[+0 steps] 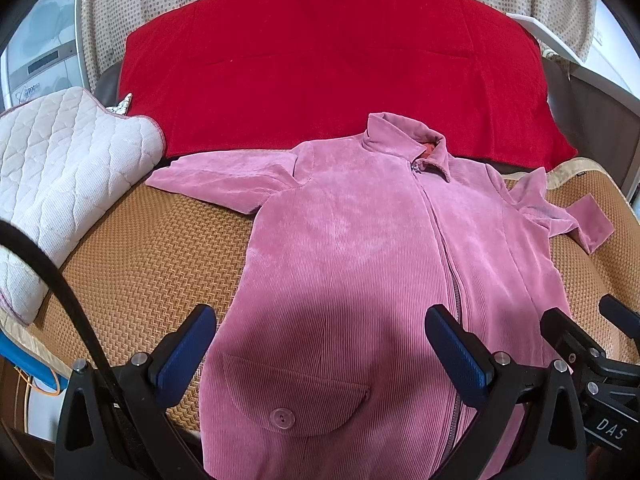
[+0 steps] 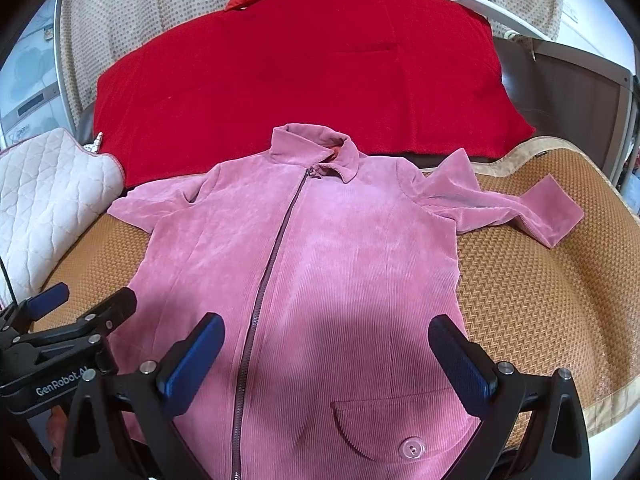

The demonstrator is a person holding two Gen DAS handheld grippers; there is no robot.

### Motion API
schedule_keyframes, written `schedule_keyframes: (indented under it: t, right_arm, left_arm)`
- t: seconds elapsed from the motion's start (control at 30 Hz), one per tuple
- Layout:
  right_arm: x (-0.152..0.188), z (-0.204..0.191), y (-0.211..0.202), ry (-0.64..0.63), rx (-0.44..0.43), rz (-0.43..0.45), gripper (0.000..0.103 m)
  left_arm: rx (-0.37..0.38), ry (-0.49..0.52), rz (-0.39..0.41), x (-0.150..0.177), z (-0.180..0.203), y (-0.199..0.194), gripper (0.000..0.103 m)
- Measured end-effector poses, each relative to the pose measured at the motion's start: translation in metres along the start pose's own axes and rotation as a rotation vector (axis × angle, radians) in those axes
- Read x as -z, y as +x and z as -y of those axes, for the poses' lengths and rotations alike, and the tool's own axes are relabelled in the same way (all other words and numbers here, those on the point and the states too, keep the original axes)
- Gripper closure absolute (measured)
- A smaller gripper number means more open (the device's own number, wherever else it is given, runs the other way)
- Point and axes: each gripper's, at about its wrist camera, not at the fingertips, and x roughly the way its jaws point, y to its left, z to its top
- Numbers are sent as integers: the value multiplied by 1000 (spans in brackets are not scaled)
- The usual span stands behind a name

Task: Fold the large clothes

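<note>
No container is seen in either view. At far left, one white quilted cushion is laid on the woven mat, its near edge hanging past the mat's border. Just right of it, one pink corduroy jacket is spread front-up across the middle of the mat, zipped to the collar, with the collar pointing away from the cameras toward one red blanket that is lying behind it. Two sleeves are counted: the left sleeve is stretched flat toward the cushion, and the right sleeve is bunched at the shoulder and bent, its cuff turned outward on the mat. Two flap pockets are counted, each closed by one clear button, one either side of the zipper. The left gripper is held low over the hem on the left pocket side, fingers spread wide with nothing between them. The right gripper is held level beside it over the right pocket, likewise spread and gripping nothing.
</note>
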Motion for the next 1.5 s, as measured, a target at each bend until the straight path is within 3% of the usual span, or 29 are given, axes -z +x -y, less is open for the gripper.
schedule_keyframes:
  t: [0.63, 0.83, 0.9, 1.03, 1.23, 1.33, 1.43, 1.5]
  right_arm:
    - [-2, 0, 2, -12, 5, -19, 0]
    - [-2, 13, 1, 44, -62, -2, 0]
    - [-3, 31, -3, 99, -102, 12, 0]
    - [-5, 91, 0, 326, -231, 30, 0]
    - [-5, 228, 36, 785, -348, 54, 0]
    - [-11, 295, 56, 928, -272, 84, 4]
    - [-27, 348, 82, 976, -145, 54, 18]
    - [-40, 369, 96, 970, -97, 32, 20]
  left_arm:
    - [3, 7, -6, -2, 2, 2, 0]
    - [12, -12, -9, -5, -9, 7, 0]
    - [5, -48, -21, -9, -25, 15, 0]
    - [-22, -155, -49, -17, -69, 38, 0]
    - [-165, -296, -86, -31, -146, 83, 0]
    - [-205, -341, -109, -36, -172, 102, 0]
    - [-242, -389, -120, -40, -193, 120, 0]
    - [-261, -412, -122, -40, -205, 130, 0]
